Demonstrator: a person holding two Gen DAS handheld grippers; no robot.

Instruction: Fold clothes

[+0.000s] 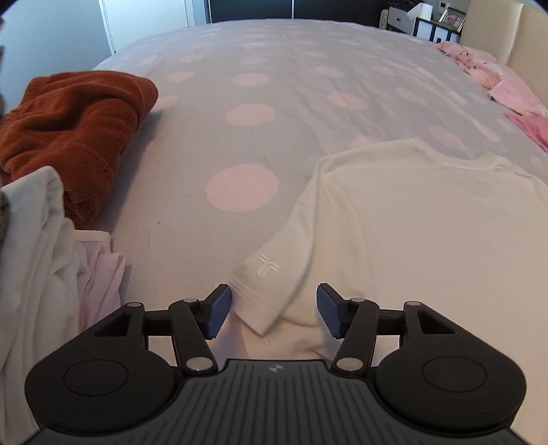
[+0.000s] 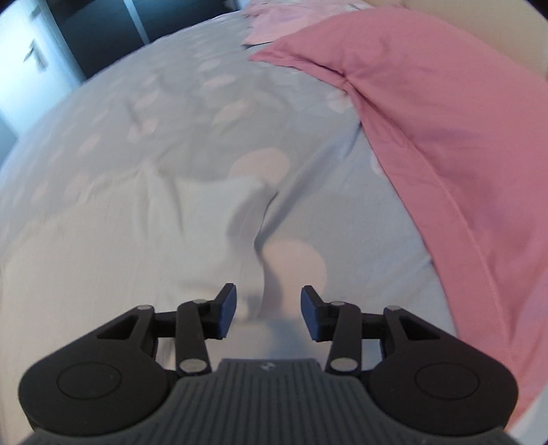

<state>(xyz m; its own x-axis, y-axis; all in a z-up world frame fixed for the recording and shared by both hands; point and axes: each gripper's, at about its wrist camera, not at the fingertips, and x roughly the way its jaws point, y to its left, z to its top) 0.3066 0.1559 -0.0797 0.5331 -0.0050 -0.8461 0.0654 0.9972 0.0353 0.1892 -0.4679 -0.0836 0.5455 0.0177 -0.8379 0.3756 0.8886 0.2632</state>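
A white T-shirt (image 1: 411,219) lies flat on the grey bed cover with pink dots (image 1: 246,113). Its short sleeve (image 1: 270,284), marked with a small logo, points toward the camera. My left gripper (image 1: 272,313) is open just above that sleeve's hem, with the cloth showing between the blue pads but not pressed by them. In the blurred right wrist view the same white T-shirt (image 2: 120,246) fills the lower left, and its other sleeve (image 2: 246,212) runs down to my right gripper (image 2: 269,315). That gripper is open too, with nothing clamped.
A rust-brown towel (image 1: 72,137) is heaped at the left, with white and pale pink garments (image 1: 44,267) piled below it. Pink pillows (image 1: 496,78) lie at the far right. A large pink pillowcase (image 2: 452,143) borders the right gripper's side. A dresser (image 1: 424,24) stands behind the bed.
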